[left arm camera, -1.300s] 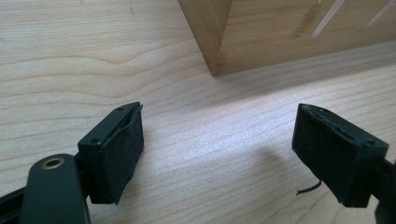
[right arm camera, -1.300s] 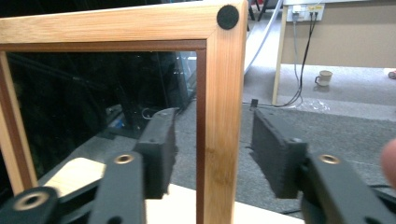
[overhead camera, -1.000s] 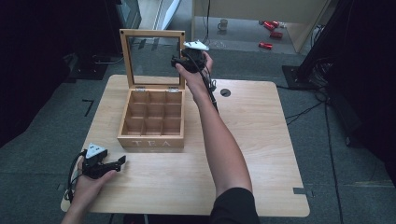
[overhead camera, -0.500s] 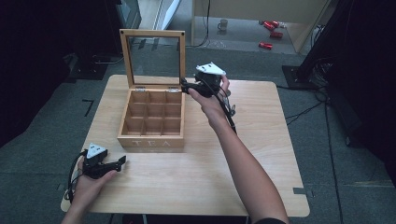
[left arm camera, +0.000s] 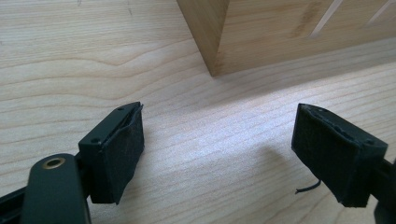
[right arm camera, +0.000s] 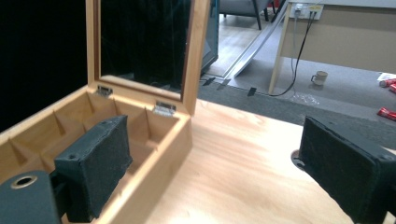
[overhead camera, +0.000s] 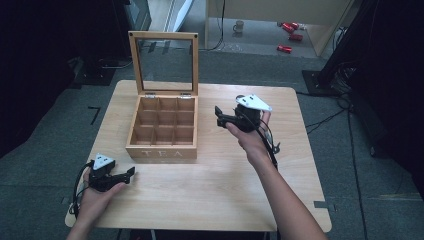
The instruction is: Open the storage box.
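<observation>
A wooden tea box (overhead camera: 162, 130) marked TEA stands on the table (overhead camera: 210, 200), its glass lid (overhead camera: 163, 62) upright and its several compartments bare. My right gripper (overhead camera: 220, 116) hovers open just right of the box, jaws wide with nothing between them; its own view shows the box (right arm camera: 154, 140) and the lid (right arm camera: 140, 42) to the left. My left gripper (overhead camera: 131, 173) rests open on the table near the front left corner, below the box's front face. The box corner (left arm camera: 219, 42) appears ahead of its jaws.
A round cable hole (overhead camera: 240, 98) sits in the table behind my right hand. On the floor beyond lie a mug (overhead camera: 239, 25) and red cans (overhead camera: 287, 35). Dark stands and cables (overhead camera: 340, 75) flank the table's right side.
My right gripper has drawn back from the top of the upright lid, moving right and toward the person, and now hovers beside the box. The left gripper has stayed put.
</observation>
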### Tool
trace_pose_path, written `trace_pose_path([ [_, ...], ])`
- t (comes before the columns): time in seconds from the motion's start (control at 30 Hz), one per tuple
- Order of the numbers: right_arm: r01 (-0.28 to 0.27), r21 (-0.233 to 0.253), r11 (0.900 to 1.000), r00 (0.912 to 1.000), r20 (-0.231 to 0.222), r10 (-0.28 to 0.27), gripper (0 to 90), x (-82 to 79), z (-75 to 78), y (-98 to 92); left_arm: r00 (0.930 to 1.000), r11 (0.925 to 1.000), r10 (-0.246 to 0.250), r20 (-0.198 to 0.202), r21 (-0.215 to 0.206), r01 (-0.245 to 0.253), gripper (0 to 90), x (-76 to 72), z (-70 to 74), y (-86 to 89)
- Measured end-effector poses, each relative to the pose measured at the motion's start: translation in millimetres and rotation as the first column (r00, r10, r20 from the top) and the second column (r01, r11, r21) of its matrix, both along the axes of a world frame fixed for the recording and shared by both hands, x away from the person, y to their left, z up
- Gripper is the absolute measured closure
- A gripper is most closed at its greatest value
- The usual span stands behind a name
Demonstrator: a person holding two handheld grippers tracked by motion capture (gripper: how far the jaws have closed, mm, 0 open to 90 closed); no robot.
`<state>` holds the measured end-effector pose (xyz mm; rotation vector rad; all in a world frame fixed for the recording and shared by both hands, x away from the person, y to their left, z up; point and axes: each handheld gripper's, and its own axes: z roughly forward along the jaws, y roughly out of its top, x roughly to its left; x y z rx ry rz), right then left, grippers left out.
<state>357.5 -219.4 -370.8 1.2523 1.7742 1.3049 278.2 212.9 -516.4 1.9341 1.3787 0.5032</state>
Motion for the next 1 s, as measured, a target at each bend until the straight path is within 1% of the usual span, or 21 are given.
trace_pose_path([
  [0.07, 0.009, -0.01, 1.0, 0.9999, 0.008, -0.009, 8.9, -11.1, -3.7, -7.3, 1.0, 1.0, -0.002, 0.0, 0.002, 0.002, 17.6, -0.1, 0.0, 0.1],
  [0.1, 0.009, -0.01, 1.0, 0.9999, 0.008, -0.009, 8.9, -11.1, -3.7, -7.3, 1.0, 1.0, -0.002, 0.0, 0.002, 0.002, 17.6, -0.1, 0.0, 0.1],
  [0.13, 0.019, -0.003, 1.0, 0.9998, 0.01, -0.019, 8.9, -24.4, -8.9, -18.5, 1.0, 1.0, -0.001, 0.001, 0.002, 0.001, 17.6, 0.0, 0.0, -0.1],
  [0.27, 0.036, -0.003, 0.999, 0.9993, 0.009, -0.036, 8.9, -42.1, -17.9, -35.0, 1.0, 1.0, -0.001, 0.001, 0.004, 0.001, 17.6, -0.1, 0.0, -0.2],
  [0.4, 0.07, 0.002, 0.998, 0.9975, 0.011, -0.07, 8.9, -62.9, -25.6, -57.2, 1.0, 1.0, -0.001, 0.001, 0.005, 0.001, 17.6, -0.1, 0.0, -0.5],
  [0.53, 0.099, 0.003, 0.995, 0.995, 0.004, -0.099, 9.0, -78.3, -30.1, -76.1, 1.0, 0.9999, -0.001, 0.0, 0.013, 0.001, 17.6, -0.2, 0.1, -1.0],
  [0.73, 0.136, -0.012, 0.991, 0.9907, 0.0, -0.136, 8.9, -98.2, -39.0, -103.0, 1.0, 0.9998, -0.001, 0.0, 0.019, 0.001, 17.6, -0.3, 0.1, -1.6],
  [0.83, 0.159, -0.027, 0.987, 0.9872, -0.012, -0.159, 8.9, -107.0, -50.2, -115.5, 1.0, 0.9998, -0.001, 0.001, 0.02, 0.001, 17.6, -0.3, 0.0, -2.1],
  [0.93, 0.19, -0.075, 0.979, 0.9809, -0.028, -0.192, 9.0, -114.6, -68.2, -127.8, 1.0, 0.9998, 0.001, 0.002, 0.022, -0.001, 17.6, -0.4, -0.1, -2.4],
  [0.97, 0.198, -0.084, 0.976, 0.9784, -0.042, -0.202, 8.9, -117.3, -75.3, -132.3, 1.0, 0.9998, 0.001, 0.002, 0.022, -0.001, 17.6, -0.4, -0.1, -2.4],
  [1.0, 0.206, -0.079, 0.975, 0.9755, -0.062, -0.211, 8.9, -119.9, -82.3, -137.2, 1.0, 0.9998, 0.002, 0.002, 0.021, -0.002, 17.6, -0.5, -0.1, -2.4],
])
